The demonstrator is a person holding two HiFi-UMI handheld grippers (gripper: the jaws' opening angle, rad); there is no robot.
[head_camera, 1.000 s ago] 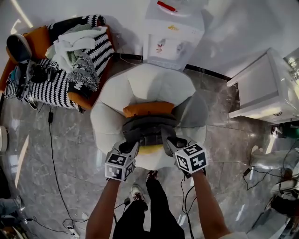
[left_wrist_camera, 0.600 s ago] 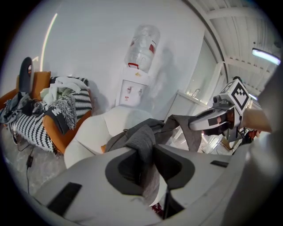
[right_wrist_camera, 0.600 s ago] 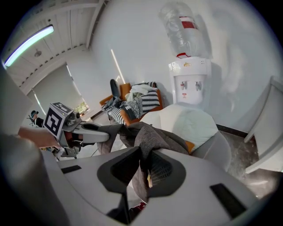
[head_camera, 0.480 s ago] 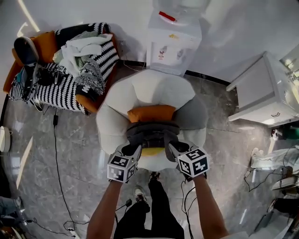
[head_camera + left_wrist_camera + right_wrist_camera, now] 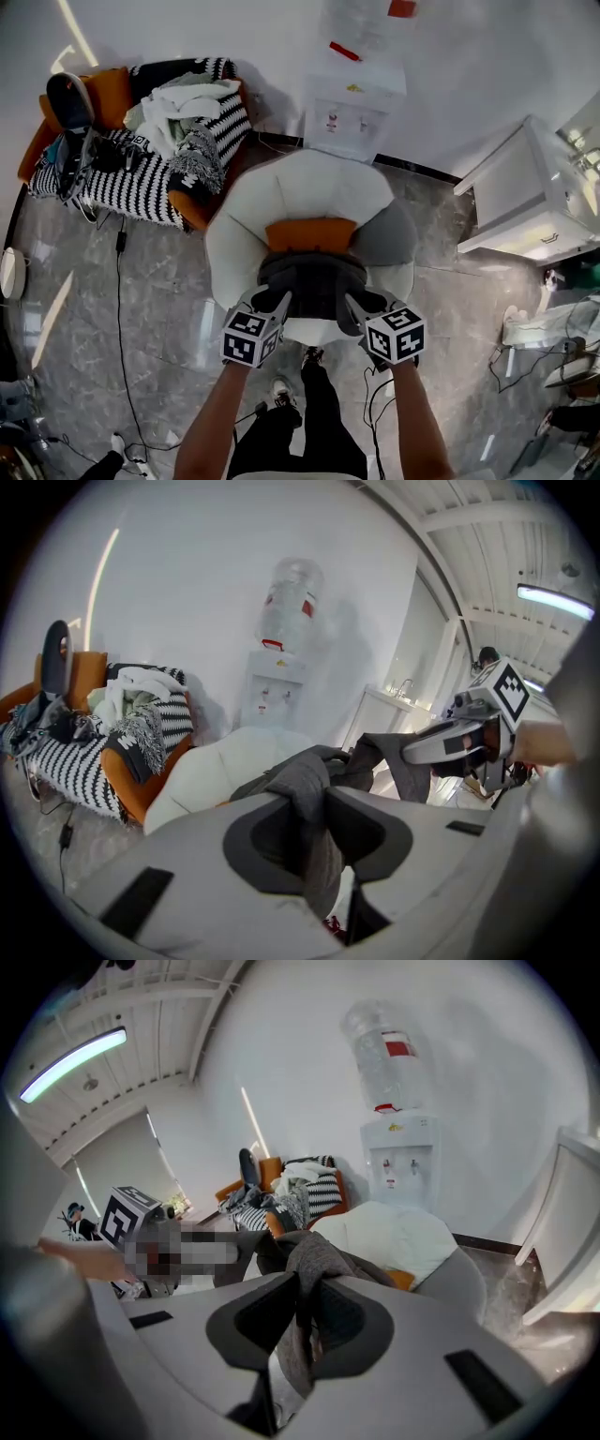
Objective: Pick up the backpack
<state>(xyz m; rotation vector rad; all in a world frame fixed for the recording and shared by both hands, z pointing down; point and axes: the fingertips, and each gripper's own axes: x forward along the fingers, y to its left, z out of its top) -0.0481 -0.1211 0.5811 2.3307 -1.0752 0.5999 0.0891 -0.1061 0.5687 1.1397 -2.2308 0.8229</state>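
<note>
A dark grey backpack (image 5: 312, 281) hangs over the seat of the white armchair (image 5: 309, 192), in front of its orange cushion (image 5: 310, 233). My left gripper (image 5: 277, 307) is shut on the backpack's left grey strap (image 5: 314, 794), which is pinched between the jaws. My right gripper (image 5: 354, 309) is shut on the right strap (image 5: 309, 1279) in the same way. In the left gripper view the right gripper (image 5: 441, 750) shows at the right, holding its strap taut. In the right gripper view the left gripper (image 5: 202, 1251) sits partly under a blurred patch.
A water dispenser (image 5: 354, 98) stands against the wall behind the armchair. A striped sofa (image 5: 141, 178) piled with clothes is at the left, a white cabinet (image 5: 525, 192) at the right. Cables (image 5: 122, 309) trail over the grey floor, and my legs and shoes (image 5: 281, 389) are below.
Both grippers have risen with the straps, and the backpack has come up off the seat, now covering the yellow patch seen under it earlier.
</note>
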